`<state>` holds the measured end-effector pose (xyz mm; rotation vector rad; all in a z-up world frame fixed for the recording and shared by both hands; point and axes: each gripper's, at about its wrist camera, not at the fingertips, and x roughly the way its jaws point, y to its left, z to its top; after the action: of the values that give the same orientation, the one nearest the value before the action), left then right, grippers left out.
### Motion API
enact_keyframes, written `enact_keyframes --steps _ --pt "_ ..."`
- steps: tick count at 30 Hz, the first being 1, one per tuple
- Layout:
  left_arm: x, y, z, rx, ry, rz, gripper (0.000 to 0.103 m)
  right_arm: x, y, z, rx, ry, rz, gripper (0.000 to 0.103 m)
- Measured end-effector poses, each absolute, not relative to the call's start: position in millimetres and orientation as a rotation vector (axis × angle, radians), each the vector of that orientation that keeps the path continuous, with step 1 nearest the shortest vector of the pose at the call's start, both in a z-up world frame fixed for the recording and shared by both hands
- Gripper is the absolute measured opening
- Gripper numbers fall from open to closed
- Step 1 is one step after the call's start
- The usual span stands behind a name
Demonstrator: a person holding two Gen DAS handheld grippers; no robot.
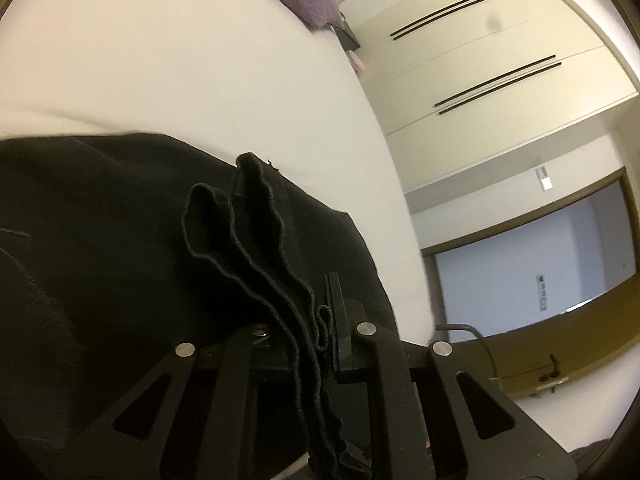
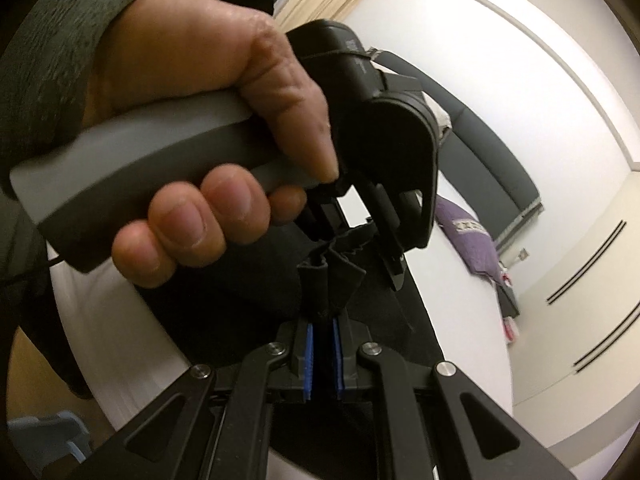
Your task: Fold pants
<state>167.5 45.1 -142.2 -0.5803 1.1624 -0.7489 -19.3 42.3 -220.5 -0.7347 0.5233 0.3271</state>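
Because both grippers were clamped on bunched edges of the black pants, the left gripper and right gripper held them over the white bed, seemingly to carry a fold.

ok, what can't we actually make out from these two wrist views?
- Left wrist: most of the black pants runs off the left and bottom edges; the fold stage is unreadable.
- Left wrist: bunched hem hides the left gripper pads.
- Right wrist: the left hand and its gripper block the pants behind.
- Both: the purple cushion pattern is too small.
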Motion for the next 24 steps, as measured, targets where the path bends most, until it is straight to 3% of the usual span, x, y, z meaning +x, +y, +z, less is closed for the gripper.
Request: enact_keyframes --steps 10,17,18,20,21,24 --pt "149.5 83.1 -192.8 -0.562 1.217 -0.644 0.010 -7.8 38.6 -251.7 -0.717 0.602 0.418 0.009" --pt "156.2 77.0 -216.0 -0.593 1.249 -0.629 0.012 16.1 38.8 -259.4 -0.671 0.686 0.449 0.020" --pt "154.6 82.9 -214.9 -0.594 1.244 -0.626 0.014 15.8 33.7 -257.2 -0.648 0.695 0.455 0.022" --pt "151.7 91.6 -208.5 -0.557 1.224 -0.596 0.020 15.3 13.5 -245.2 -0.542 0.726 0.498 0.043" --pt "150.2 98.1 -202.8 -0.534 1.211 -0.572 0.028 15.2 -2.4 -237.5 -0.461 0.751 0.521 0.048" --pt "147.2 114.0 -182.2 -0.489 1.157 -0.498 0.045 21.1 -47.2 -218.8 -0.249 0.803 0.540 0.051"
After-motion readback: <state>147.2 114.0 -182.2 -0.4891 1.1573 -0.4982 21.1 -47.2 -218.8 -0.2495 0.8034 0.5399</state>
